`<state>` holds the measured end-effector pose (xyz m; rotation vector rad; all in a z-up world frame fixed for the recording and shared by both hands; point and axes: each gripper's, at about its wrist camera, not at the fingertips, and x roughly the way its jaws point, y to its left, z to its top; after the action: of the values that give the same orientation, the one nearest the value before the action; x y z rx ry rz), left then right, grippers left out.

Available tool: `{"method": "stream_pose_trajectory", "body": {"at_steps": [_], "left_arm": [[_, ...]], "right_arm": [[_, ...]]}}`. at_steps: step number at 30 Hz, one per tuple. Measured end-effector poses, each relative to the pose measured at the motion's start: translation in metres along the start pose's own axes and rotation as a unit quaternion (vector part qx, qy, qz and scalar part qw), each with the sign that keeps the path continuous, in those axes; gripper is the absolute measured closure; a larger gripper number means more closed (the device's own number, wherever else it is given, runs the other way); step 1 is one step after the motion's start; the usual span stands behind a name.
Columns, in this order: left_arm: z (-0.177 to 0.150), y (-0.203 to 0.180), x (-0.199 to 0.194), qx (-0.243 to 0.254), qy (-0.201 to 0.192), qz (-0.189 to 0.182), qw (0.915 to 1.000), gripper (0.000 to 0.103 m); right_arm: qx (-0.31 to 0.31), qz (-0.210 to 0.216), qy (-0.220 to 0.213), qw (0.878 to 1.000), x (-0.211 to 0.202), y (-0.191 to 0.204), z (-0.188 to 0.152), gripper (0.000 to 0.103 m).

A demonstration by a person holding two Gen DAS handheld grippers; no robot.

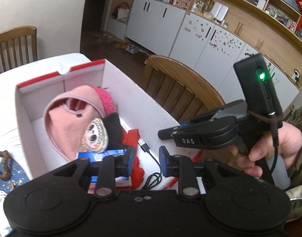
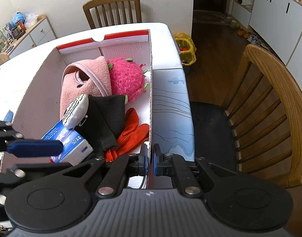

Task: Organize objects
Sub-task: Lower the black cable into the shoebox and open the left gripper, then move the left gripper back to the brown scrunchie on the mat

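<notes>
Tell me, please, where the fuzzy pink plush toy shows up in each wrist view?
Left wrist: pink plush toy upper left of centre, behind the pink hat.
Right wrist: upper centre, right of the hat.
Shared landmark: the box's red-edged far wall.

Wooden chair (image 2: 273,106) beside table; white cabinets (image 1: 157,23); yellow bag (image 2: 185,48) on floor.

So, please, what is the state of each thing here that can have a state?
Cardboard box: open, partly filled.
Right gripper: shut on the box's right wall.
Left gripper: open, empty, above the box.
Pink hat: lying in the box.
Black cable: loosely coiled in the box.
Tissue pack: sealed, as far as visible.
</notes>
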<state>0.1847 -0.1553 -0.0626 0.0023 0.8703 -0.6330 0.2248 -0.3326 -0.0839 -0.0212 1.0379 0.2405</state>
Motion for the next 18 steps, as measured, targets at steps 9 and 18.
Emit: {"method": "stream_pose_trajectory", "body": {"at_steps": [9, 18], "left_arm": [[-0.003, 0.022, -0.038, -0.025, -0.039, 0.041, 0.9981, 0.072], [-0.010, 0.060, -0.067, -0.057, -0.063, 0.108, 0.9905, 0.061]], "right_arm": [[-0.001, -0.003, 0.001, 1.000, -0.001, 0.000, 0.000, 0.097], [-0.006, -0.007, 0.003, 1.000, 0.000, 0.002, 0.001, 0.097]]}}
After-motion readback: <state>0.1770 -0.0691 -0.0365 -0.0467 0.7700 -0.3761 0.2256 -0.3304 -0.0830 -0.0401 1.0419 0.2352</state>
